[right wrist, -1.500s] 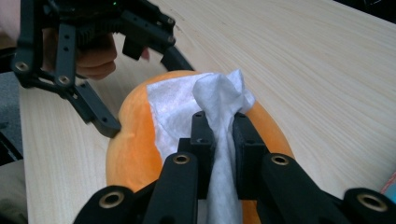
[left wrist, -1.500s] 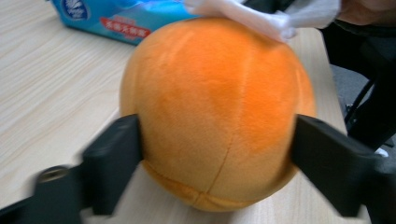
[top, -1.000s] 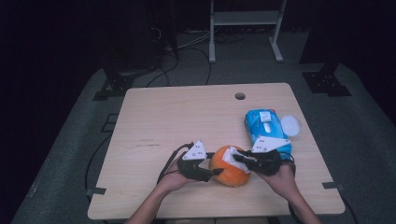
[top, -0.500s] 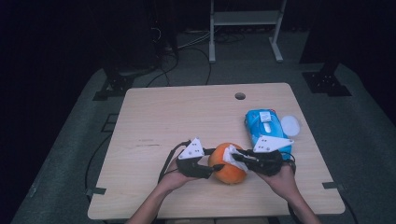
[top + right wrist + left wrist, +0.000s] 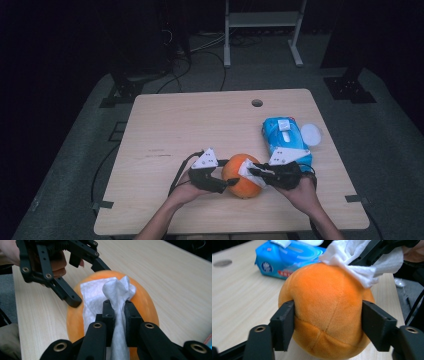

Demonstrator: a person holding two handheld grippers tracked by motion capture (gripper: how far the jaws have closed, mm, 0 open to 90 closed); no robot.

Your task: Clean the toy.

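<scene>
- Dark room around a pale wooden table, on grey floor matting with cables and a metal frame behind.
- Near the table's front edge, slightly right of centre: orange plush ball, resting on the wood between both forearms.
- Left hand-held gripper on the ball's left side; in the left gripper view, black jaws either side of the ball's lower half, left jaw pressed against the plush, right jaw at its edge. Jaws just been opening, ball between them; whether the right pad presses or merely touches, cannot tell.
- Right hand-held gripper on the ball's upper right, jaws nearly closed and pinching a white wipe.
- Wipe spread flat over the top of the ball, one bunched fold rising between the right jaws, seen in the right gripper view.
- Wipe also seen draped on the ball's top in the left gripper view, with the right gripper's black frame above it.
- Blue wipes packet lying behind and to the right of the ball, just beside the right hand.
- White round lid touching the packet's right side.
- Small round hole near the table's far edge.
</scene>
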